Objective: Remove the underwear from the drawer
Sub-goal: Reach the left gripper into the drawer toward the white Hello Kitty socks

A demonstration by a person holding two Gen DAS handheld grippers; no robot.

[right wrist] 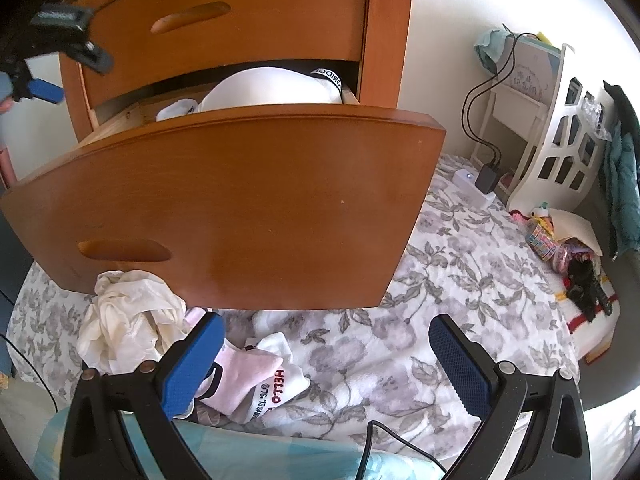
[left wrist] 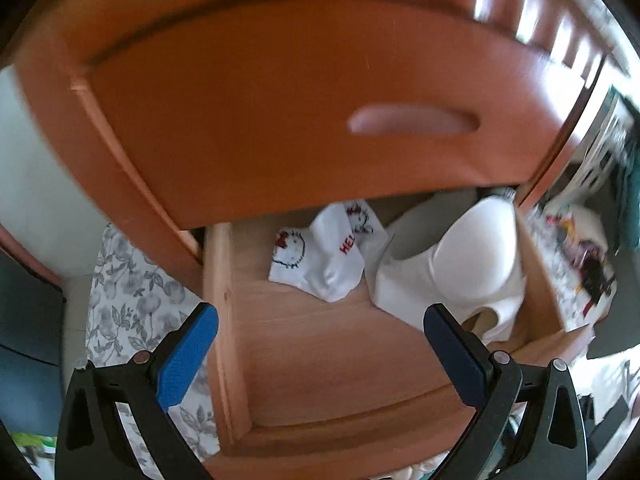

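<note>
We saw the orange-brown wooden dresser [right wrist: 256, 12] with its lower pulled-out wooden drawer [left wrist: 304, 344] standing open above the grey floral-patterned rug [right wrist: 460, 280]. Inside the drawer lay a white padded bra [left wrist: 472, 264] toward its right side and, just beside it, white cartoon-printed underwear [left wrist: 324, 252] on the bare bottom. Our left gripper [left wrist: 320, 356] hung over the drawer, jaws wide and empty. Our right gripper [right wrist: 326, 364] hovered low over the rug, jaws wide and empty, near a crumpled cream cloth [right wrist: 128, 320] and white-and-pink printed socks [right wrist: 256, 380].
</note>
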